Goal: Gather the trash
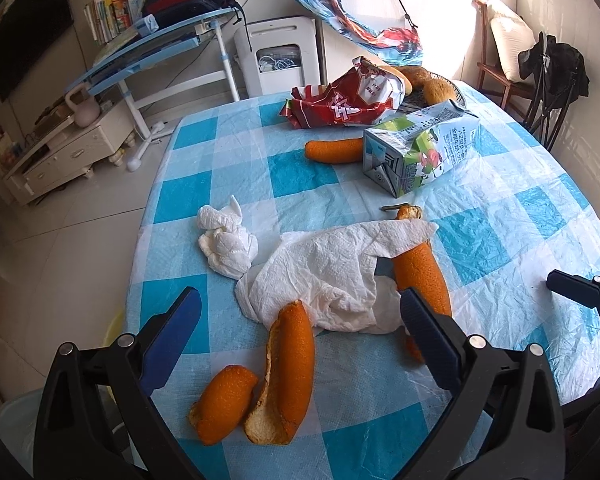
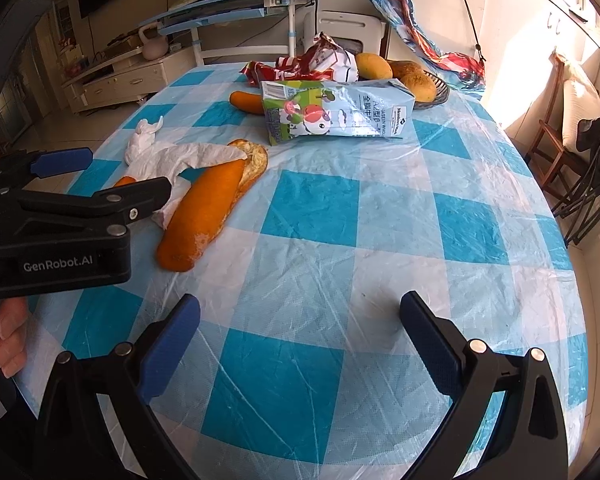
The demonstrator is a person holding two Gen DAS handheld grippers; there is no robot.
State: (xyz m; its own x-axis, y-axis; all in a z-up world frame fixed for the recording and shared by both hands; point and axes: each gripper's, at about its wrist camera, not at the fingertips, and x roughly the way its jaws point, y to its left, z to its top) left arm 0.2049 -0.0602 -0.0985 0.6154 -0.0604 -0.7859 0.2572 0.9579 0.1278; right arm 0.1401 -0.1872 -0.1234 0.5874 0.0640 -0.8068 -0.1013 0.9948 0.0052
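In the left wrist view the left gripper (image 1: 300,320) has its jaws spread wide and holds nothing; they stand over the checked worktop (image 1: 500,240). Between the jaws lie a long curved orange peel (image 1: 290,368) and, just beside it toward the left jaw, a shorter orange peel (image 1: 224,402). Just ahead of the gap a spread white paper towel (image 1: 328,272) drapes over another large orange peel (image 1: 422,276), which lies against the inner side of the right jaw; whether pad and peel touch, I cannot tell. Ahead and slightly left of the towel sits a crumpled white tissue (image 1: 226,248). Farther ahead and to the right a flattened milk carton (image 1: 416,148) lies on its side, with a small orange peel (image 1: 332,150) at its left end and a red snack wrapper (image 1: 348,100) beyond it. The right gripper's tip (image 1: 576,288) shows at the far right edge. In the right wrist view the right gripper (image 2: 300,332) also has its jaws wide apart and empty, with only bare worktop (image 2: 340,240) between them. To the left of the jaws the left gripper (image 2: 112,176) reaches in over the paper towel (image 2: 184,156) and the large orange peel (image 2: 204,216). Well ahead lie the milk carton (image 2: 336,112), the snack wrapper (image 2: 300,66) and a basket of fruit (image 2: 438,96).
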